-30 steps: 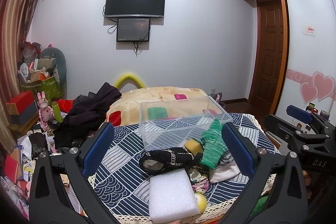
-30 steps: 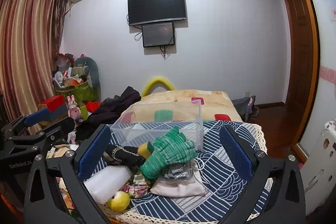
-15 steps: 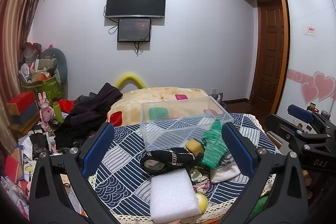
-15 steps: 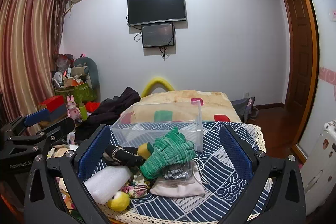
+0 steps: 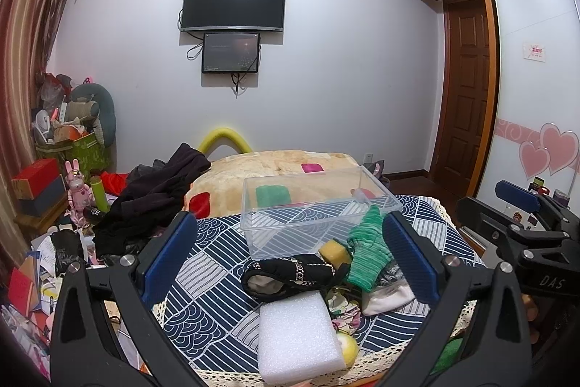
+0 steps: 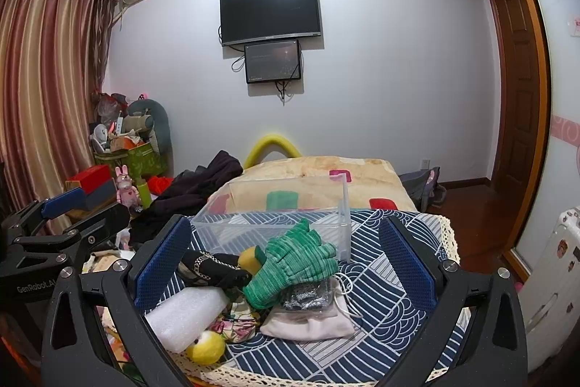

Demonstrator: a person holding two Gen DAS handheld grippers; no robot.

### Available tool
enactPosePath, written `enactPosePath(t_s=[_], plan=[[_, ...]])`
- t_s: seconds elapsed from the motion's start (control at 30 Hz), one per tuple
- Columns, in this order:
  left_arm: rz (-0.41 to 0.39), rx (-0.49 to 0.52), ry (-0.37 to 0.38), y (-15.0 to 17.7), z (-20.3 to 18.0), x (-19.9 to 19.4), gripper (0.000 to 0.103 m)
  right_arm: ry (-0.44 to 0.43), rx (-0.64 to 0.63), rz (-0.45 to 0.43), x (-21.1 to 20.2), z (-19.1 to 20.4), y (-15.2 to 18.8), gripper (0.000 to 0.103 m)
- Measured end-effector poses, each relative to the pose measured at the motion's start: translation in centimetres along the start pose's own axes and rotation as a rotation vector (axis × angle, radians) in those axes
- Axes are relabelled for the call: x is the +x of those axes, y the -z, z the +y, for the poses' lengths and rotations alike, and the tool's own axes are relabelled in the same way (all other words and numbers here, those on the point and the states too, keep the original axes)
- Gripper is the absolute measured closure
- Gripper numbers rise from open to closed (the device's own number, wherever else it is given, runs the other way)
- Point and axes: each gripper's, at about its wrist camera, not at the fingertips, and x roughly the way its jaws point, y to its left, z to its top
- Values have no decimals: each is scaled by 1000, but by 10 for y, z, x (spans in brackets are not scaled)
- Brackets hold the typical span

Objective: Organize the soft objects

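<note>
ribbed green knit glove (image 6: 294, 263) beside clear plastic box (image 6: 275, 227)

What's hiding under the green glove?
The green knit glove lies on a grey sparkly pouch, which sits on a cream drawstring bag. A yellow sponge peeks out beside it. Whatever lies beneath the glove's middle is covered.

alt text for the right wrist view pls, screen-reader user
Open right gripper frames a pile of soft items on a blue patterned cloth: green knit glove, white foam block, cream pouch, yellow ball. An empty clear plastic bin sits behind them.
</note>
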Motion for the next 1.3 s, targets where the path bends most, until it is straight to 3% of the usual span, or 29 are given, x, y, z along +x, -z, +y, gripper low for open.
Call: enactPosePath(t_s=[0.43, 0.73, 0.83, 0.93, 1.3], plan=[[8, 6, 5, 1, -3, 3, 0, 0, 1, 2, 0, 0, 0, 0], [58, -38, 43, 7, 8, 17, 1, 11, -5, 15, 7, -3, 6, 0], [101, -53, 44, 12, 12, 26, 16, 14, -6, 29, 11, -4, 9, 2], [169, -74, 58, 19, 17, 40, 20, 13, 4, 53, 17, -7, 14, 10], [429, -123, 156, 69, 20, 78, 22, -60, 28, 268, 48, -11, 55, 26]])
